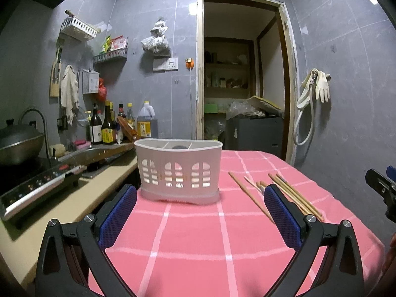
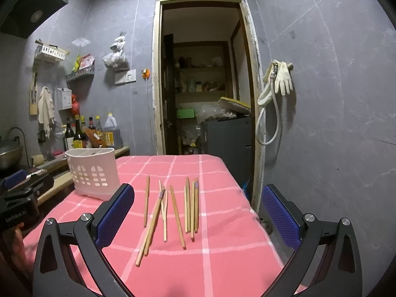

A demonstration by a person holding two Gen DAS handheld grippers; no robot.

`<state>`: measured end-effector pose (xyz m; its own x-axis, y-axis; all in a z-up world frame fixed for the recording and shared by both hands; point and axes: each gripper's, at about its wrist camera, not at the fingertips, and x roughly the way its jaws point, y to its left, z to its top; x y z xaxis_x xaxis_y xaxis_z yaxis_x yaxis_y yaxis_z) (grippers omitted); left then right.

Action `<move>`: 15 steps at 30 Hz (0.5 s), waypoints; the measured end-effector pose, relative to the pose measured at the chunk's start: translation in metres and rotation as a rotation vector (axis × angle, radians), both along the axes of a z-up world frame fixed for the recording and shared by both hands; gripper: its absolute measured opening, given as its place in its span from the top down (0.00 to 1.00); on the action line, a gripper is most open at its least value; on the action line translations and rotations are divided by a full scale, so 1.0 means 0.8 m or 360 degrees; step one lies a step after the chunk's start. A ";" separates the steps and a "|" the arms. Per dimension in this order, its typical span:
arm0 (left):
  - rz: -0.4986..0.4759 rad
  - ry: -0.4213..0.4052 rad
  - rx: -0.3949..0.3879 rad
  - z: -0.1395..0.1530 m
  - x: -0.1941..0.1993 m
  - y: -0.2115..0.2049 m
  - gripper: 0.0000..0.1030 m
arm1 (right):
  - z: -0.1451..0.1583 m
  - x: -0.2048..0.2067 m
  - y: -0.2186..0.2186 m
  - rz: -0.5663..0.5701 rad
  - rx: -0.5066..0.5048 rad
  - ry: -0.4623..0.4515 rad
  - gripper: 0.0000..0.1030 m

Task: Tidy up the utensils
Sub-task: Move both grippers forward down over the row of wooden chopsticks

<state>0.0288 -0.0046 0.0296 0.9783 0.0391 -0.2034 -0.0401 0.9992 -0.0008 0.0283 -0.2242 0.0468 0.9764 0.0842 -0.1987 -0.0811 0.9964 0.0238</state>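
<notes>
A white slotted utensil holder stands upright on the pink checked tablecloth, straight ahead of my open, empty left gripper. Several wooden chopsticks lie loose on the cloth to its right. In the right wrist view the chopsticks lie scattered just ahead of my open, empty right gripper, and the holder stands at the far left of the tablecloth. Each gripper shows at the edge of the other's view: the right gripper, the left gripper.
A counter runs left of the table with an induction cooker, a wok and several sauce bottles. A doorway opens behind the table. The table's right edge drops off by the grey wall.
</notes>
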 end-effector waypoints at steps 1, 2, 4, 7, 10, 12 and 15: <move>0.0003 -0.0006 0.0004 0.004 0.003 -0.001 0.02 | 0.002 0.003 -0.002 0.0005 0.0000 -0.0001 0.00; 0.0005 -0.0013 0.0008 0.007 0.005 -0.001 0.02 | 0.006 0.007 -0.003 0.0012 -0.0005 -0.0005 0.00; 0.0012 -0.0030 0.0023 0.015 0.012 -0.004 0.02 | 0.010 0.014 -0.004 0.0013 -0.0018 -0.0013 0.00; 0.0014 -0.0043 0.0035 0.025 0.026 -0.007 0.02 | 0.018 0.030 -0.009 0.0027 -0.0027 -0.0004 0.00; 0.0010 -0.0056 0.0049 0.033 0.041 -0.012 0.02 | 0.025 0.045 -0.010 0.0033 -0.0049 -0.0007 0.00; -0.0003 -0.0053 0.0064 0.036 0.052 -0.018 0.02 | 0.029 0.056 -0.011 0.0038 -0.0060 -0.0003 0.00; -0.0011 -0.0042 0.0071 0.041 0.070 -0.021 0.02 | 0.033 0.076 -0.016 0.0051 -0.0062 0.0012 0.00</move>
